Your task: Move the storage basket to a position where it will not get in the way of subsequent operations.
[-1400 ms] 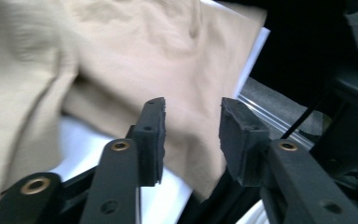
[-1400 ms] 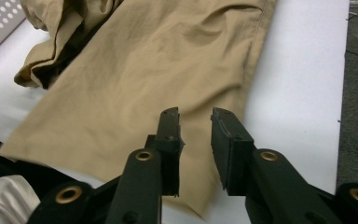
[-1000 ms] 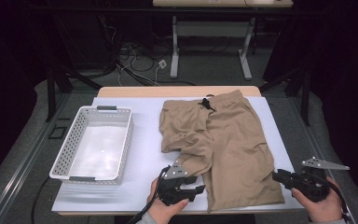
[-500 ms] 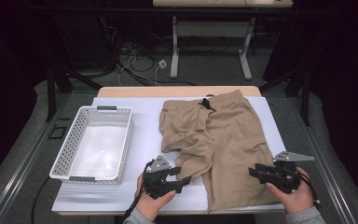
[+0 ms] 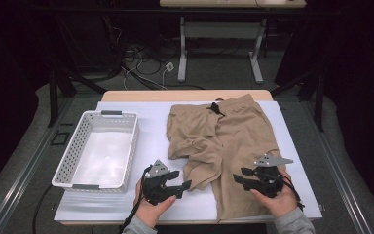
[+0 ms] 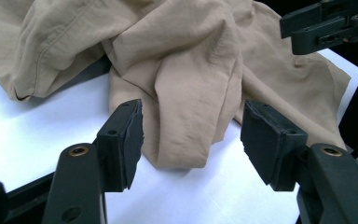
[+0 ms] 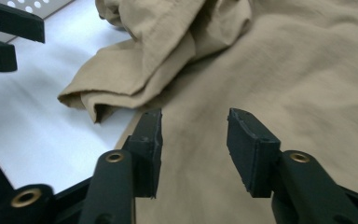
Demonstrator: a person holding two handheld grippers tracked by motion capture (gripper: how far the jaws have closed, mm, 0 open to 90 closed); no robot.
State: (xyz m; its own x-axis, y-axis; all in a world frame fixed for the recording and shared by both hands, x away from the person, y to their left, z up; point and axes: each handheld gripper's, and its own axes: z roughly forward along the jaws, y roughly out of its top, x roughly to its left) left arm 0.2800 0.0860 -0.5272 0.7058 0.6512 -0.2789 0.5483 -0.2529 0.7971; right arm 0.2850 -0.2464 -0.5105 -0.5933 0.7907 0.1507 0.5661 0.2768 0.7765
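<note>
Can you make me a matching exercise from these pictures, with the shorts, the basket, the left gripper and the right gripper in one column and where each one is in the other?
Things:
1. shorts
2. basket
3. left gripper
4. right gripper

Places or states:
A. white, with nothing in it, on the left part of the table
B. jaws open over the flat leg of the tan cloth
C. tan, spread out with one leg rumpled, right of the middle
D. jaws open, aimed at the hem of the rumpled leg

Pairs: 1-C, 2-A, 3-D, 4-B
</note>
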